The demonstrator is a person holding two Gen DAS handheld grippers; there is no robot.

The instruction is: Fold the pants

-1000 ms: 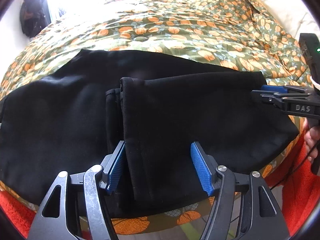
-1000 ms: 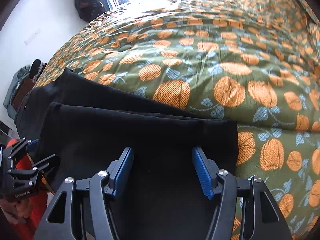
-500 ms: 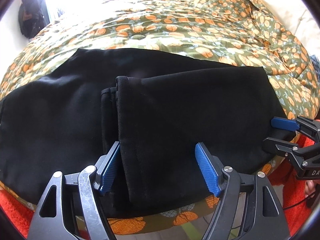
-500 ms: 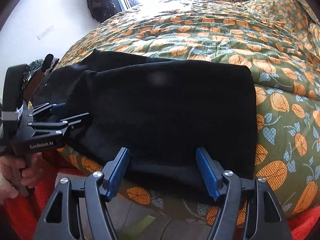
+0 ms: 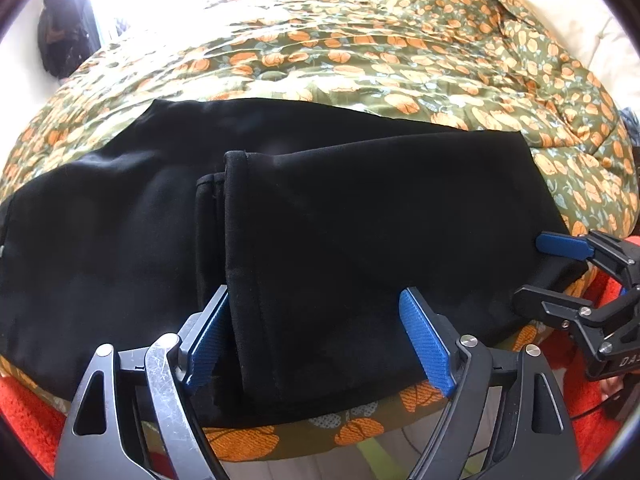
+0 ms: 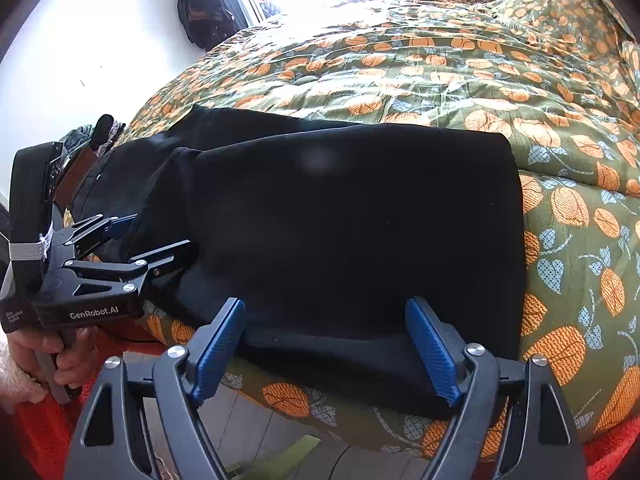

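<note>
Black pants [image 5: 360, 220] lie on the bed near its front edge, folded over once, with the leg hems [image 5: 234, 200] resting on the wider upper part. They also show in the right wrist view [image 6: 352, 220]. My left gripper [image 5: 316, 336] is open and empty at the pants' front edge, by the hems. My right gripper [image 6: 326, 348] is open and empty at the front edge near the folded right end. Each gripper shows in the other's view, the right one [image 5: 560, 268] and the left one [image 6: 148, 236], both open.
The bed is covered by a green quilt with orange flowers [image 5: 400, 60], bunched at the far right. An orange-red blanket [image 5: 24, 408] hangs below the bed's front edge. A dark bag [image 6: 204, 4] hangs by the bright window. The floor [image 6: 256, 432] shows below.
Both grippers have drawn back from the pants toward the bed's front edge. The right gripper has dropped lower. The pants have not moved.
</note>
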